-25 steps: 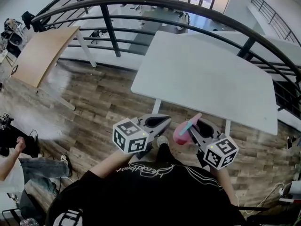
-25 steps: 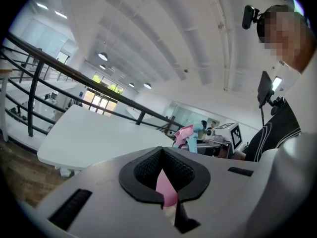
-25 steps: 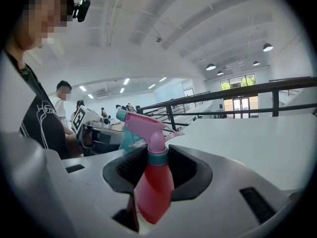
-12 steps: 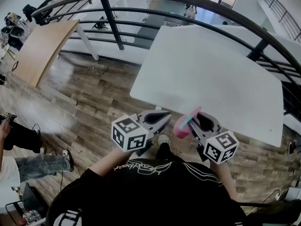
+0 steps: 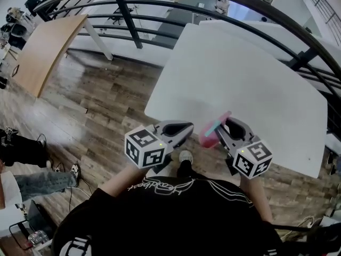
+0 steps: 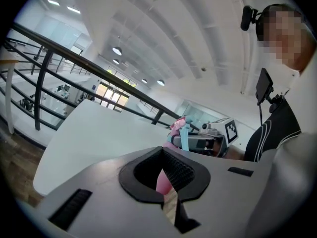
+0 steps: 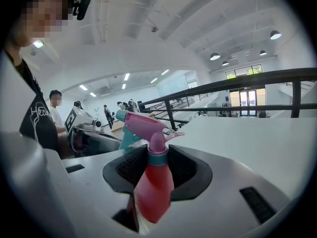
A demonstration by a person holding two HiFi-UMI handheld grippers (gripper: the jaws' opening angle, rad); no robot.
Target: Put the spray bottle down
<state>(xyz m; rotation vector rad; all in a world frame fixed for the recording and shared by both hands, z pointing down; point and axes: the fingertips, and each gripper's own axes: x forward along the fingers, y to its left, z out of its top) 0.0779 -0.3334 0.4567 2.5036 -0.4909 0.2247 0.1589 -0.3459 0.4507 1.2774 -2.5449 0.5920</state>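
A pink spray bottle (image 5: 211, 136) with a teal trigger and collar sits upright between the jaws of my right gripper (image 5: 224, 130), which is shut on its body. In the right gripper view the spray bottle (image 7: 153, 187) fills the padded jaw gap of the right gripper (image 7: 156, 168), its nozzle pointing left. It hangs just over the near edge of the white table (image 5: 240, 73). My left gripper (image 5: 185, 128) is beside it to the left, shut and holding nothing. From the left gripper (image 6: 162, 155) view, the spray bottle (image 6: 180, 131) shows ahead to the right.
A black curved railing (image 5: 133, 7) runs behind the white table. A wooden table (image 5: 45, 49) stands at far left. A person's legs (image 5: 29, 175) are on the plank floor at lower left. More people (image 7: 106, 114) stand far off.
Both grippers have moved forward together toward the white table. The bottle, earlier over the floor short of the edge, now hangs at the table's near edge. The grip is unchanged.
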